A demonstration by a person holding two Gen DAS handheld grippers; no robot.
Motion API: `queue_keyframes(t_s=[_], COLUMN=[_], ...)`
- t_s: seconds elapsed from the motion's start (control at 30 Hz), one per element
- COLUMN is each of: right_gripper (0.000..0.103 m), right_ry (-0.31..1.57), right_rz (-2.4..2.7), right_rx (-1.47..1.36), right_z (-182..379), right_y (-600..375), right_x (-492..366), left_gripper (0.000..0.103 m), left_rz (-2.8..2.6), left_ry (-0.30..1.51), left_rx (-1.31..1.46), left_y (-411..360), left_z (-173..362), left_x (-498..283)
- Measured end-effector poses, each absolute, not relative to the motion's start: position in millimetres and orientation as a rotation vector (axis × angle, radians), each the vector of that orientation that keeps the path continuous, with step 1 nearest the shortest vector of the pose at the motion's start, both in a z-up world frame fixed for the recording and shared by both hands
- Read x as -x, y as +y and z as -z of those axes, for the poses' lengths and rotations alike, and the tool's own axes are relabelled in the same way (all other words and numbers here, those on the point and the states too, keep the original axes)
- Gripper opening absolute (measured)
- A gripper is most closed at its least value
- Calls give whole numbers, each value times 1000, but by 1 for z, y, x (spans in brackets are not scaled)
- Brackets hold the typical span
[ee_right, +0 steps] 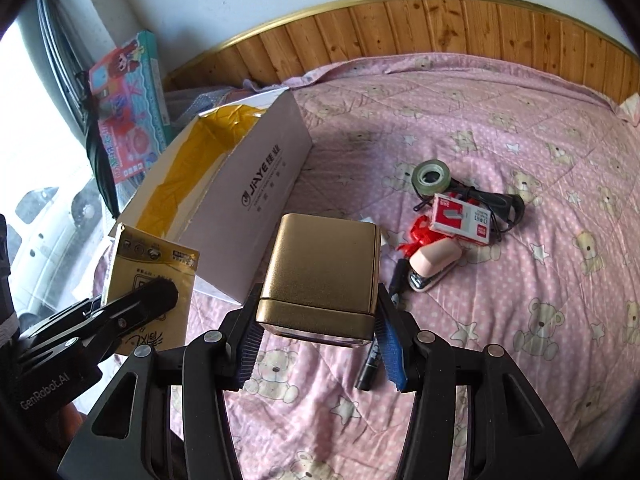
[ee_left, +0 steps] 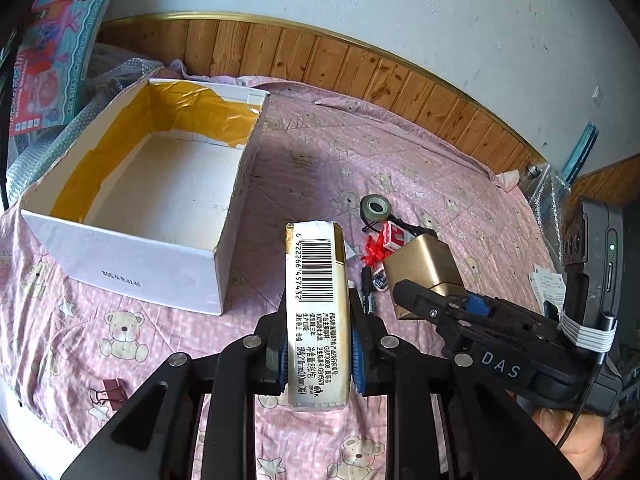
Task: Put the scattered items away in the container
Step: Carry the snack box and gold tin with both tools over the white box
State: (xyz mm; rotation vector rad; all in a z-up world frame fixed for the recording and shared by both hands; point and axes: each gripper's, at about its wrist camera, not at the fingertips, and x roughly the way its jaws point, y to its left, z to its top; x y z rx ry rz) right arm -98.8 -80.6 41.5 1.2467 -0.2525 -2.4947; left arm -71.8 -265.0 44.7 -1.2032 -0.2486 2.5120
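My left gripper [ee_left: 318, 344] is shut on a gold and white tissue pack [ee_left: 316, 312], held above the pink bedspread just right of the open white cardboard box [ee_left: 132, 256]. That same tissue pack [ee_right: 150, 280] shows at the left of the right wrist view. My right gripper [ee_right: 316, 332] is shut on a gold tin [ee_right: 320, 272], lifted beside the box [ee_right: 256, 200]. Left on the bedspread are a tape roll [ee_right: 432, 174], a red staples box [ee_right: 460, 218], a pink stapler [ee_right: 434, 262], a red ribbon [ee_right: 416, 236], a black cable [ee_right: 492, 200] and a black marker [ee_right: 370, 364].
A binder clip [ee_left: 110, 390] lies on the bedspread at the lower left. A colourful toy box [ee_left: 60, 52] leans behind the cardboard box near bubble wrap. A wooden headboard [ee_right: 460, 28] borders the bed. Paper slips [ee_left: 548, 284] lie at the right edge.
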Motion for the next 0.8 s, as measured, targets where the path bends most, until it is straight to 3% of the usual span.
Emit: queue_keyframes(t_s=[0.53, 0.8], right_gripper=[53, 53], right_ry=[-109, -64], right_rz=[2423, 2387], right_rx=[-1083, -1035], right_z=[-98, -113], right_y=[-152, -190], right_x=[126, 150], left_gripper=[24, 24], left_rz=[-2679, -2738], left_ry=[-261, -266], left_rx=[1074, 1104], left_y=[-325, -359], left_z=[-101, -103], left_x=[111, 146])
